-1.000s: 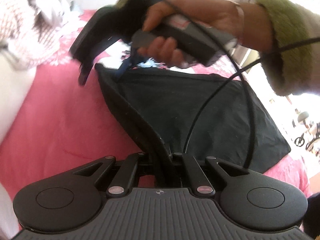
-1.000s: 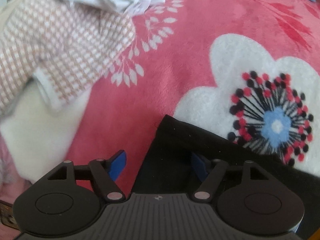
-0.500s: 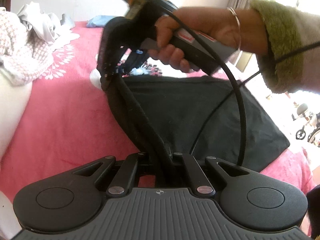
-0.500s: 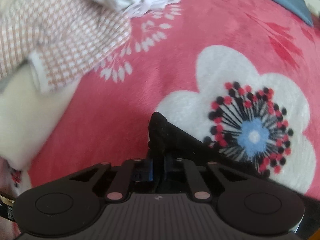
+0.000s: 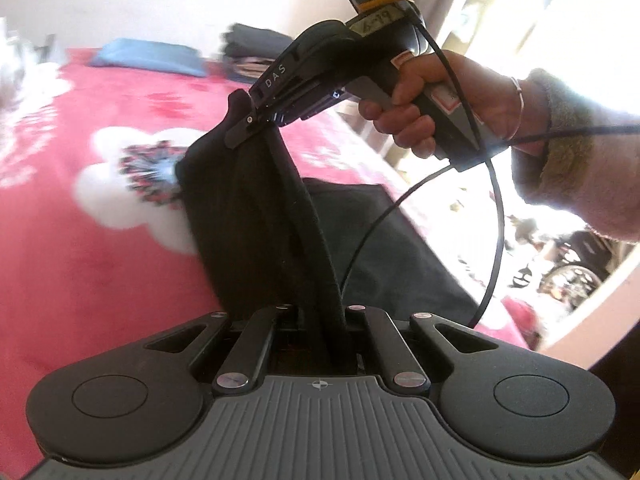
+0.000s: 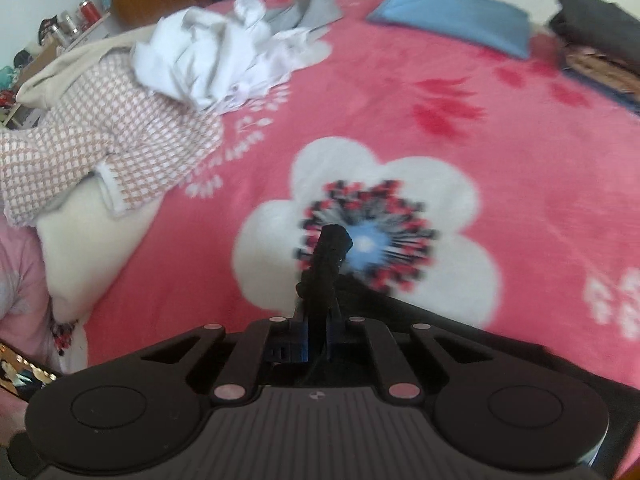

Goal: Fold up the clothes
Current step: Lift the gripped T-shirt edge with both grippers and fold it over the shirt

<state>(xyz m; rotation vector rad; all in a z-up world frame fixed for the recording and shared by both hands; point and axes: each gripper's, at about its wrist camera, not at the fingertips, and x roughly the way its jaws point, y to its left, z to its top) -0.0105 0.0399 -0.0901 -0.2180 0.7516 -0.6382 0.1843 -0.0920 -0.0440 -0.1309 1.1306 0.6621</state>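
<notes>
While both claws stay off the bed, black garment [image 5: 256, 216] lifted over pink floral blanket [image 6: 440, 128], left claw [image 5: 320, 328] clamped on one edge, right claw [image 6: 316, 332] (hand-held) pinching another corner, unfolded clothes pile [image 6: 120, 112] well apart.

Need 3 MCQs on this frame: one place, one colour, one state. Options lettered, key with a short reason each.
1. Where does the folded blue cloth lie?
A. at the far end of the pink blanket
B. under the left tongs
C. on the checked garment

2. What colour is the garment being folded?
A. white
B. black
C. blue

3. How are the right tongs?
A. open, hovering
B. shut on nothing
C. shut on the garment's edge, lifted off the blanket

Key: 1 A, the right wrist view shows it at the blanket's far edge. 2 B, both views show black fabric. 3 C, the left wrist view shows fabric hanging from them; the left tongs clamp the same edge.
</notes>
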